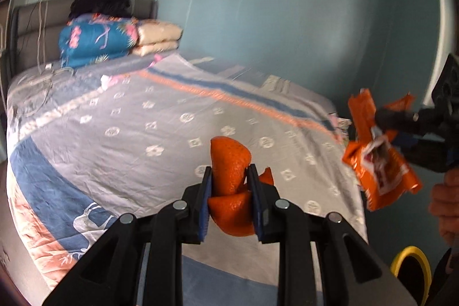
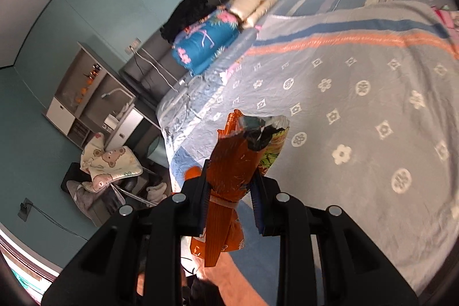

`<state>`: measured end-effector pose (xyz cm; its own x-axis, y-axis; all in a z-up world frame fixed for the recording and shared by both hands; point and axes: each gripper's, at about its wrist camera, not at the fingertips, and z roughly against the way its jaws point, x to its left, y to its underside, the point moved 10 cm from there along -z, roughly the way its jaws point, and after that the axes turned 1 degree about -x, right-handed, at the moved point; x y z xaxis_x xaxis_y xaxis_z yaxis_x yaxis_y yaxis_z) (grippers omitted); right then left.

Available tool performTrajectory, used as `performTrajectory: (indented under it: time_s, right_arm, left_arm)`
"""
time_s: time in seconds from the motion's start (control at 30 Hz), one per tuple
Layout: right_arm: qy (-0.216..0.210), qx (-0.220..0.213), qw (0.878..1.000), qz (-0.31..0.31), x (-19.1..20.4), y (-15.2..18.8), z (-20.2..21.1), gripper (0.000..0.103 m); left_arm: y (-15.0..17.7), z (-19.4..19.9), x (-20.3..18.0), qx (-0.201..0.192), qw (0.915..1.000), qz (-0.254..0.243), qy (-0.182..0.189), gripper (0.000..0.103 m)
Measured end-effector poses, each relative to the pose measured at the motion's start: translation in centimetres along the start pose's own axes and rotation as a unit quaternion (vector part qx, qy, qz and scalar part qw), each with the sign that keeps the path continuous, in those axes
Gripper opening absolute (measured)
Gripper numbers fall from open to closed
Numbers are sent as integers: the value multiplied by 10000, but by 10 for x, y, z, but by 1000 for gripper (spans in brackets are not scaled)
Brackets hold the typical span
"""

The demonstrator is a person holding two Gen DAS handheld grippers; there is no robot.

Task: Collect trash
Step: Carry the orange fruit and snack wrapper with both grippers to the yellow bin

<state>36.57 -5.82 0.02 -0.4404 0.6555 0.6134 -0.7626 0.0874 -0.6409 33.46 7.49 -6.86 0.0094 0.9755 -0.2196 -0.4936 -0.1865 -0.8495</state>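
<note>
Two tools, orange peel [image 1: 231, 162] and wrapper [image 2: 232, 171], above bed edge [image 1: 355, 191]

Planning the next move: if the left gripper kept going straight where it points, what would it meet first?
Probably the bedspread. The left gripper, shut on orange peel, points across the bed and slightly down; depth is hard to judge.

Both pictures are bright with soft daylight. The bed cover [image 1: 120, 116] looks pale and washed out. The wall [image 1: 258, 5] shines a little near 3 o'clock. Everything is a bit blurry. Edges bend round, and the corners are black.
</note>
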Motion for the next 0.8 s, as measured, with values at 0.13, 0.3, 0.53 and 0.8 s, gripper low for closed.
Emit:
performTrajectory:
  time_s: [0.13,0.3,0.53,0.8]
  right_arm:
    - [99,-293,9995,55,1,21,51,24]
    - [109,-678,9976,115,2,42,110,24]
    - [235,-1159,9924,352,12,77,188,25]
    - [816,-1834,9792,307,-3,118,279,25]
  left_arm:
    - [0,37,-33,-153,9995,-120,265,22]
    - [-6,80,-68,-475,9971,-274,525,22]
    - [-2,130,-128,-756,9900,-749,932,22]
    - [19,158,-192,-775,9789,-1230,1435,22]
